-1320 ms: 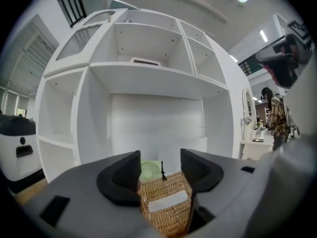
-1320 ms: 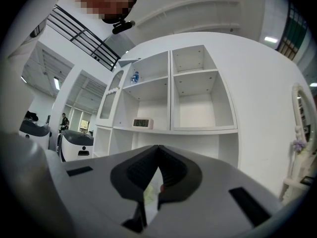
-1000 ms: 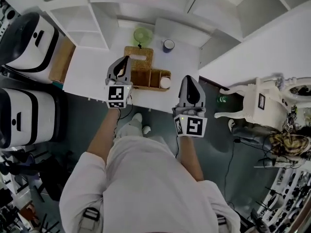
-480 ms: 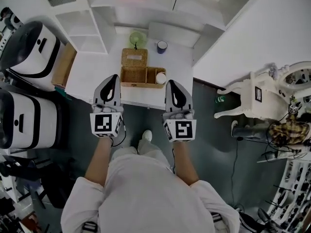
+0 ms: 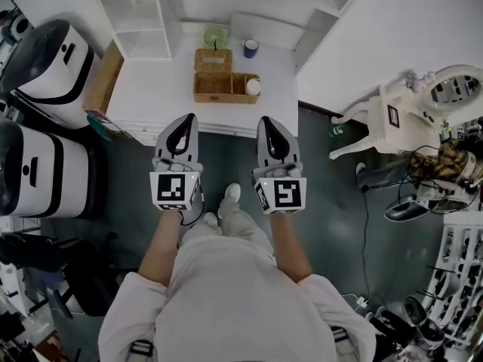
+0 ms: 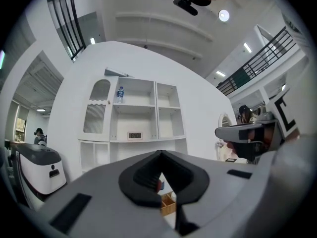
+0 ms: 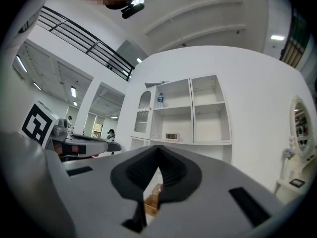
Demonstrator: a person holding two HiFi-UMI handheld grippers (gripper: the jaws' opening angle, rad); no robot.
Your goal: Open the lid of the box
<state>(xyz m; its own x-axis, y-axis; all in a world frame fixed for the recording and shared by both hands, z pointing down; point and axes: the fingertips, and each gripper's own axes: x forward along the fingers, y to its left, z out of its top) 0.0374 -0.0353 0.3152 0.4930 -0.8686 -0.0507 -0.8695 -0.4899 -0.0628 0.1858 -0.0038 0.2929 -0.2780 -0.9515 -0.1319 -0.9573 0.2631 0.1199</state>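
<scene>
Both finger pairs pressed together, empty: left gripper (image 5: 186, 121) and right gripper (image 5: 269, 122) hang short of the rectangular wicker box (image 5: 219, 81), apparently lidded.

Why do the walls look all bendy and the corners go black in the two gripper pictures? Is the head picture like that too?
Left gripper view: a very wide lens bends the shelves and leaves black corners; the ceiling lights glare. Right gripper view: the same bending and black corners. Head view: no black corners; the table is bright white and the floor is dark.
</scene>
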